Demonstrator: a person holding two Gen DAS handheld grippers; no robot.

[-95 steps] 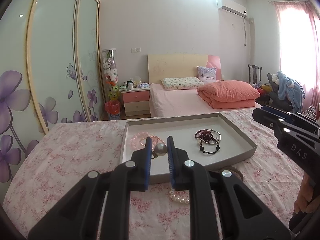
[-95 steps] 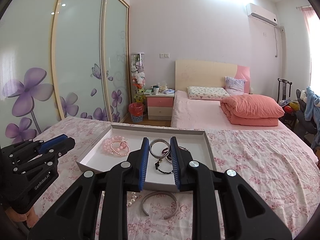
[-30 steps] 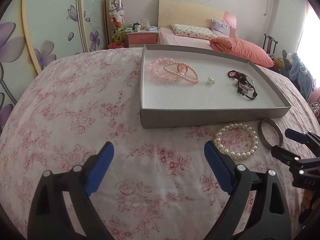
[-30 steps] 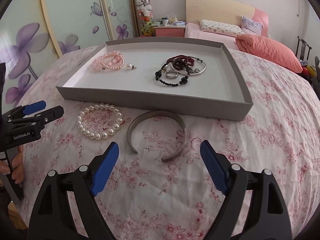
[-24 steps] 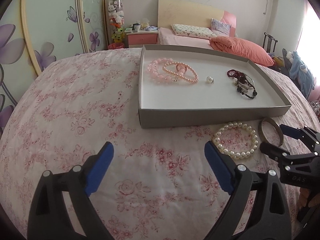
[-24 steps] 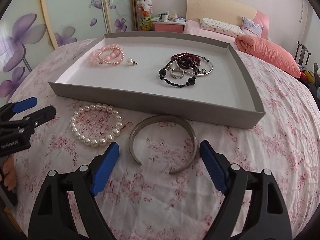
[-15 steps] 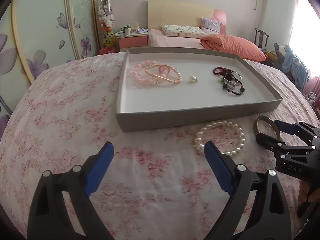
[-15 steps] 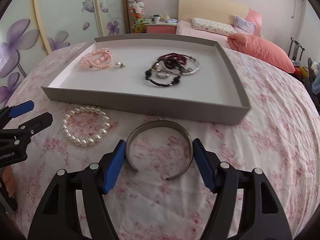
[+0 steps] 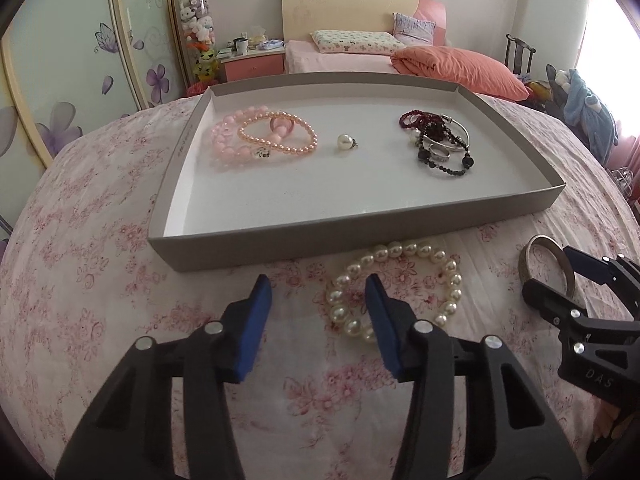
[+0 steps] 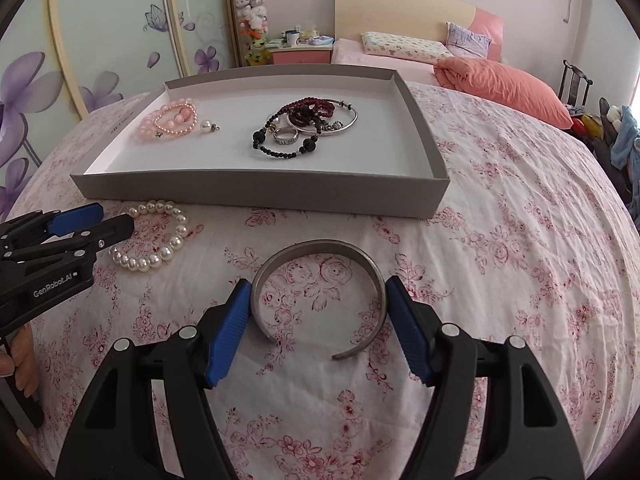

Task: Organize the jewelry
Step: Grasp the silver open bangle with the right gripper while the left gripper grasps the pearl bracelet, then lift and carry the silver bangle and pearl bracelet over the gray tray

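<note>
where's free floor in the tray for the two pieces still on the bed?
Tray: bare strip along the near wall, and the middle gap between the pearl pendant and the dark bracelet pile. Crowded: far-left corner with the pink bracelets, and that pile.

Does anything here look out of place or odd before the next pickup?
Two pieces lie on the floral bedspread outside the grey tray: the white pearl bracelet and the open metal cuff. Nothing looks damaged. In the tray, the dark bracelets lie heaped together.
</note>
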